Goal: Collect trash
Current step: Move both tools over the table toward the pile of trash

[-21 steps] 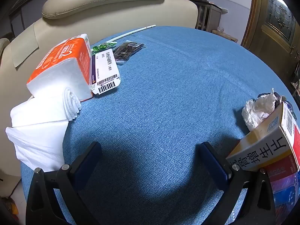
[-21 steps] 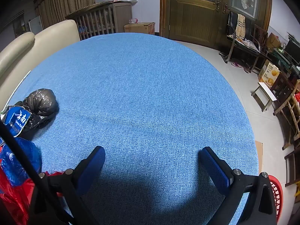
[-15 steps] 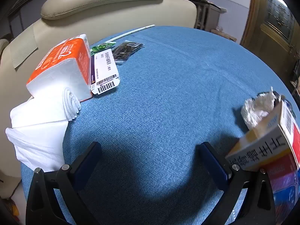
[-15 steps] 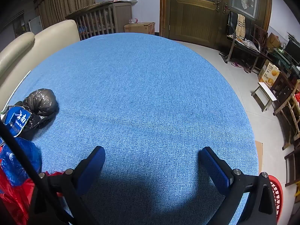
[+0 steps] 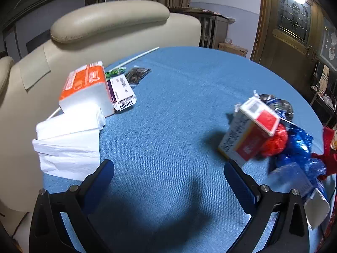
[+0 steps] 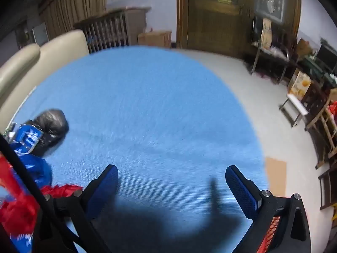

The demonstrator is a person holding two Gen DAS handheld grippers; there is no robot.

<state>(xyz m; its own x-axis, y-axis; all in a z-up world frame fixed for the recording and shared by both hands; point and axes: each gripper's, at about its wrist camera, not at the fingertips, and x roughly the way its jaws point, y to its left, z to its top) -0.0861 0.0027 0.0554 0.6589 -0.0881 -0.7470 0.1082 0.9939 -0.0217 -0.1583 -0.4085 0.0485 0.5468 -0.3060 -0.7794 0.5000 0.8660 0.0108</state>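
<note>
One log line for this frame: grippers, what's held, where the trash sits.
left gripper: open, empty | right gripper: open, empty | carton: on blue tablecloth, right of left gripper, against wrapper pile | nothing collected yet

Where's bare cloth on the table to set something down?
Free: the wide middle of the blue tablecloth, between the orange tissue pack and the red-and-white carton; also its far half in the right wrist view. Crowded: the crumpled red and blue wrappers beside the carton, near the black bag.
</note>
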